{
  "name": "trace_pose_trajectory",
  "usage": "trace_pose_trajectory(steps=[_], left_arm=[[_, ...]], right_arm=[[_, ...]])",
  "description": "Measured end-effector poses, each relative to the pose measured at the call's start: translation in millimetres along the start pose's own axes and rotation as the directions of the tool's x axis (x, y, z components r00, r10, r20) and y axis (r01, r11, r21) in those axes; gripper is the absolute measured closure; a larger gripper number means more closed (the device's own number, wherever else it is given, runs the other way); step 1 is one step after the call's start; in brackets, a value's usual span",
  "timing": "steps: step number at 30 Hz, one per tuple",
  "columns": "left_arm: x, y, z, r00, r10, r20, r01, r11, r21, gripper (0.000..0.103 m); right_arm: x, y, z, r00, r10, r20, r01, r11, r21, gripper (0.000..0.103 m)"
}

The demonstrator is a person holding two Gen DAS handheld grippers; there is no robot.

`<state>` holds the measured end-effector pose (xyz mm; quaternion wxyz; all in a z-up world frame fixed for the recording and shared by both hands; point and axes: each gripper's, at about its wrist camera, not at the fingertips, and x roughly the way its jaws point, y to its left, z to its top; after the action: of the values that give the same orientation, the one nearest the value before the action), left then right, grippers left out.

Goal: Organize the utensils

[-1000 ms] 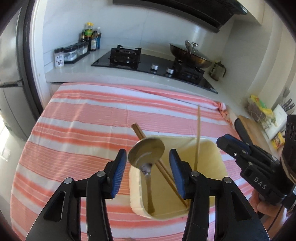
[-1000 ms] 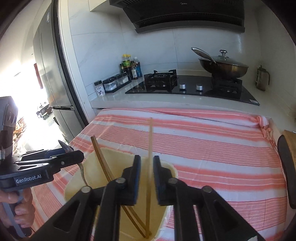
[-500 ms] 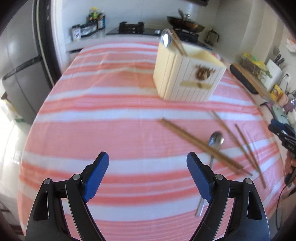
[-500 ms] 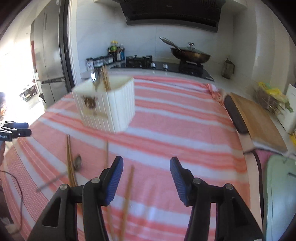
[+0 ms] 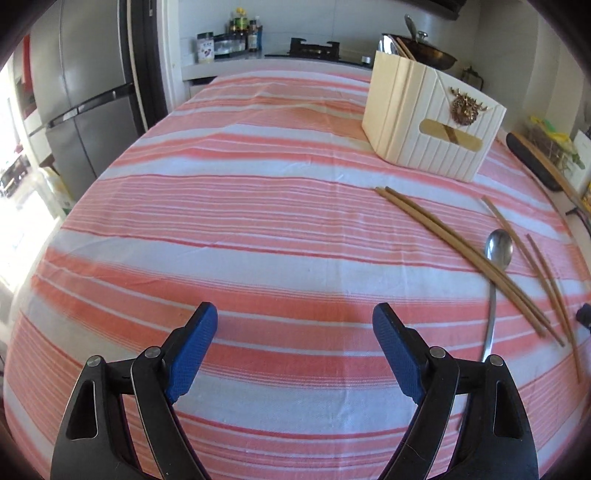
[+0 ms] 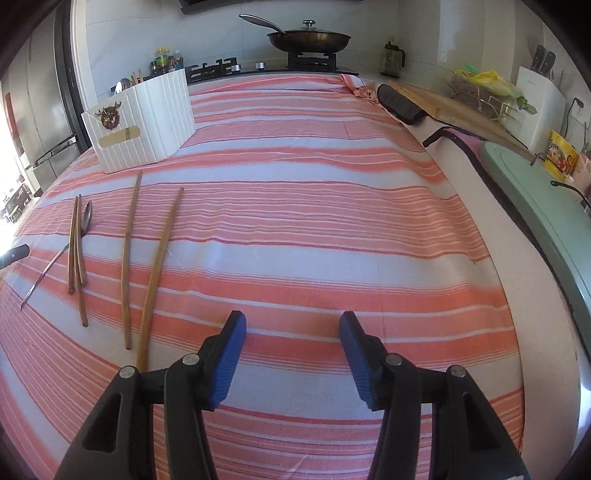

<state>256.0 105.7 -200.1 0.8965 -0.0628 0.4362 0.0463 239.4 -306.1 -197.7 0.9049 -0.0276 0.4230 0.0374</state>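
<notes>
Both grippers have pulled back from the holder [image 6: 142, 122] and hang open and empty over the counter [image 6: 314, 229], the right gripper [image 6: 291, 354] nearer the lengthwise chopsticks [image 6: 157, 266] just to its left

Kitchen. An orange-and-white striped tablecloth [image 6: 332, 206] covered the table. A white tiled wall [image 6: 221, 33] stood behind a black gas hob [image 6: 258, 68] carrying a dark lidded wok [image 6: 308, 40]. A tall grey steel fridge [image 5: 85, 92] stood at one side, with harsh daylight glaring beside it. A wooden cutting board [image 6: 454, 107] lay on the side counter.
</notes>
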Motion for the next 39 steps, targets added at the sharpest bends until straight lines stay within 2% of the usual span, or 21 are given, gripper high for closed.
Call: trace_pose_trajectory(steps=[4,7,11,39], left_arm=[[3.5,-1.4,-1.8,1.0,0.006,-0.02,-0.005,1.0,0.014,0.004],[3.4,-3.8,-3.4,1.0,0.019,-0.024,-0.019,0.999,0.03,0.003],[2.4,-1.6,-4.5,1.0,0.0,-0.025,0.001,1.0,0.021,0.001],[4.8,-6.3,-3.4,0.999,0.019,-0.033,-0.018,0.999,0.037,0.001]], right_arm=[[2.8,-1.2,0.0,1.0,0.03,0.001,-0.03,1.0,0.007,0.04],[3.9,3.0,-0.5,1.0,0.008,-0.001,-0.008,1.0,-0.014,0.039],[3.6,1.2,-0.8,1.0,0.019,0.002,-0.018,1.0,-0.004,0.039],[4.7,-1.3,-1.0,1.0,0.031,0.003,-0.031,1.0,0.005,0.038]])
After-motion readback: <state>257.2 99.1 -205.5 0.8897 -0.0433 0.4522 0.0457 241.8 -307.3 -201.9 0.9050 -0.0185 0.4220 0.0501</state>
